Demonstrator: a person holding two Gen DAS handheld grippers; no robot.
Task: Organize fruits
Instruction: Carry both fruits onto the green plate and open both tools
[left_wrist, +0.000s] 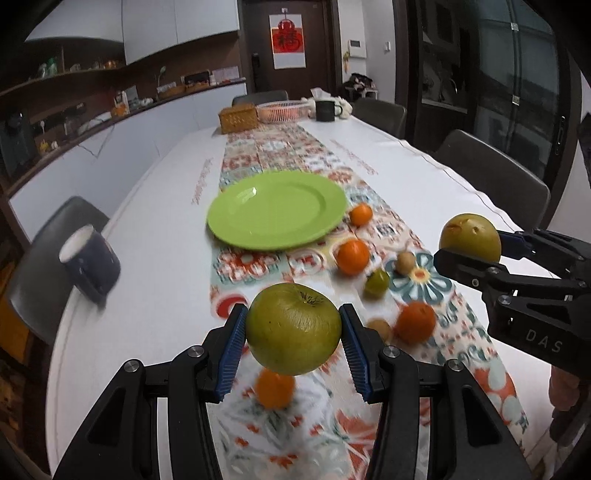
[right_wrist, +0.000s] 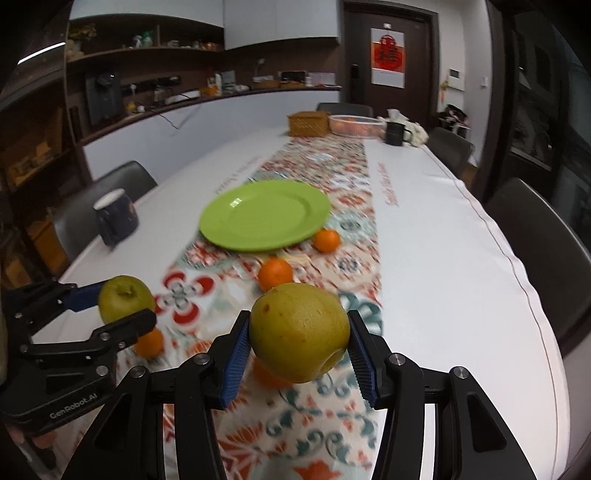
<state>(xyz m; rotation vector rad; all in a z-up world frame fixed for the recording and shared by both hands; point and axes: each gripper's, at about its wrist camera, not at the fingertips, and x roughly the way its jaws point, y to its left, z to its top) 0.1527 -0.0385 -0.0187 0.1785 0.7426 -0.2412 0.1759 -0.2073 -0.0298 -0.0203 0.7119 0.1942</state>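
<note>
My left gripper (left_wrist: 293, 328) and right gripper (right_wrist: 299, 332) each clamp a round yellow-green apple (left_wrist: 293, 328) (right_wrist: 299, 332) at its widest girth, lifted above the patterned table runner (left_wrist: 325, 435). Firm, smooth skin, probably moderately heavy, so I judge slipping likelier than bruising. Small oranges (left_wrist: 352, 256) below are blurred, one half hidden. Beyond lies the empty glossy green plate (left_wrist: 277, 210).

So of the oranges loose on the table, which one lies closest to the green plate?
The small orange just off the green plate at its right edge, beside the rim. The other oranges, such as the bigger one, lie farther down the patterned runner.
</note>
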